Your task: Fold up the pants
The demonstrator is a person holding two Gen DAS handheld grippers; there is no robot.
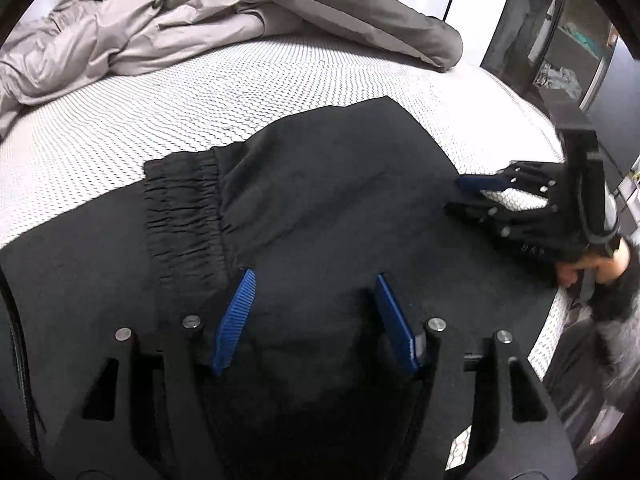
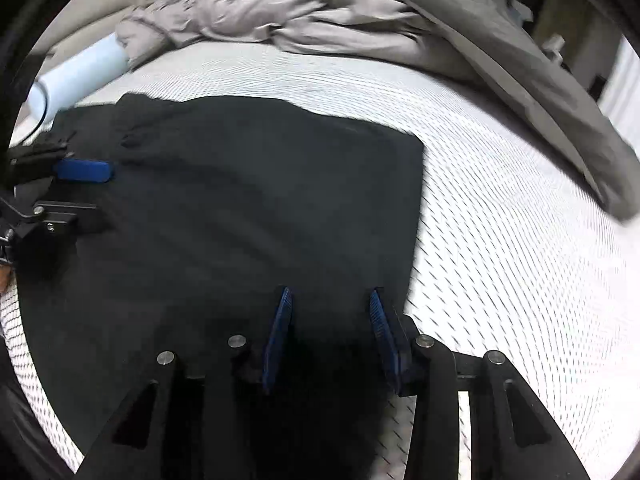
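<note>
Black pants [image 1: 320,184] lie folded flat on the white mattress [image 1: 160,120], with a gathered elastic band [image 1: 184,208] towards the left. My left gripper [image 1: 315,278] hovers open just over the near part of the cloth, its blue pads [image 1: 236,320] wide apart. My right gripper [image 1: 472,196] is at the pants' right edge, turned sideways, with mattress showing between its fingers. In the right wrist view, the right gripper [image 2: 330,291] stands open over the pants [image 2: 248,200] near their right edge. The left gripper [image 2: 80,190] is at the far left.
Crumpled grey bedding [image 1: 160,28] fills the back of the mattress. A white cylinder [image 2: 80,76] lies at the back left. Dark shelves [image 1: 560,40] stand beyond the bed's right side. A person's hand [image 1: 592,268] holds the right gripper at the bed's edge.
</note>
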